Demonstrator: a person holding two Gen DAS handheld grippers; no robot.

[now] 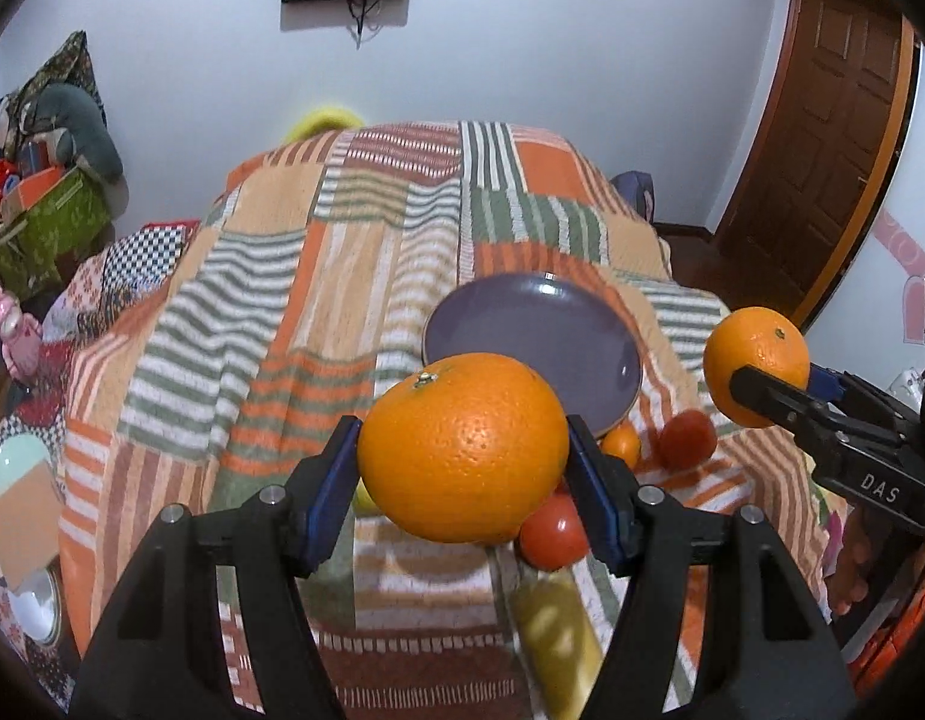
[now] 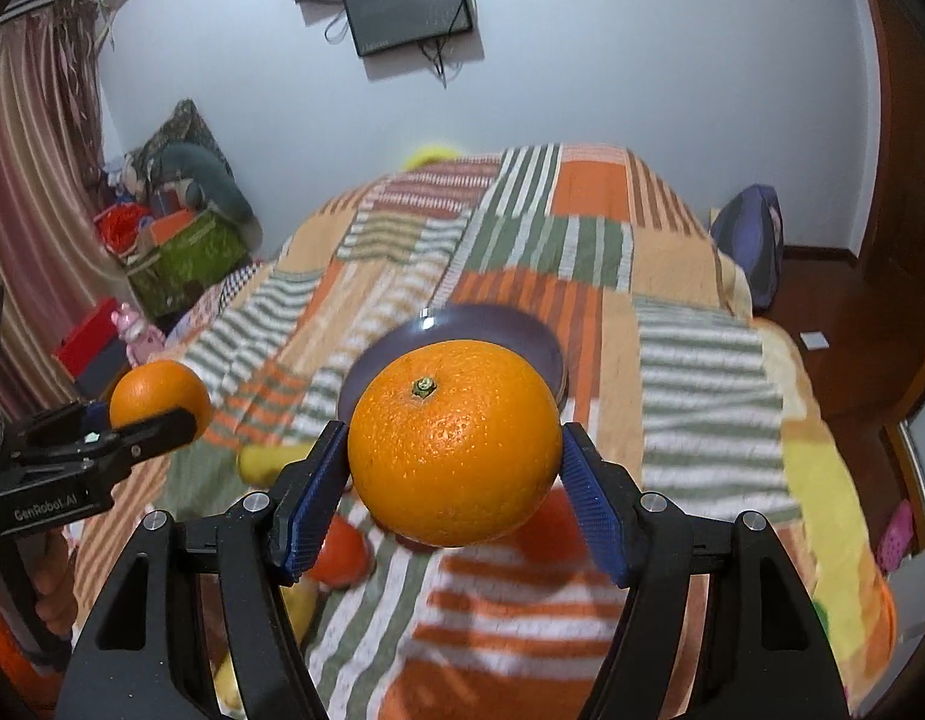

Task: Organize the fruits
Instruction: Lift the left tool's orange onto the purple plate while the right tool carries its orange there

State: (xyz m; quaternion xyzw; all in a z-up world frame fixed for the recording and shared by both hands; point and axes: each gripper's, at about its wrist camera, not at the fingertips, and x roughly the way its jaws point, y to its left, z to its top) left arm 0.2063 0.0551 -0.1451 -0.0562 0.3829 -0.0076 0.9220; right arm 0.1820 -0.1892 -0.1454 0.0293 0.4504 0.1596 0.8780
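Both claws clamped on fruit, held above the bedspread [image 1: 282, 312]: left gripper [image 1: 462, 468] on a large orange [image 1: 462, 447], right gripper [image 2: 456, 468] on another orange [image 2: 453, 441]. Purple plate [image 1: 534, 336] empty, ahead and below both, slightly right of the left claw, dead ahead of the right. Tomatoes [image 1: 552, 531] loose near its front rim.

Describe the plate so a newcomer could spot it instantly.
Start at the patchwork striped bedspread covering the bed. Toward its near right part lies the plate, flat on the cloth just beyond the loose fruit. It is the only round, glossy, dull-purple dish there, and it holds nothing, unlike the fruit-strewn cloth in front of it.
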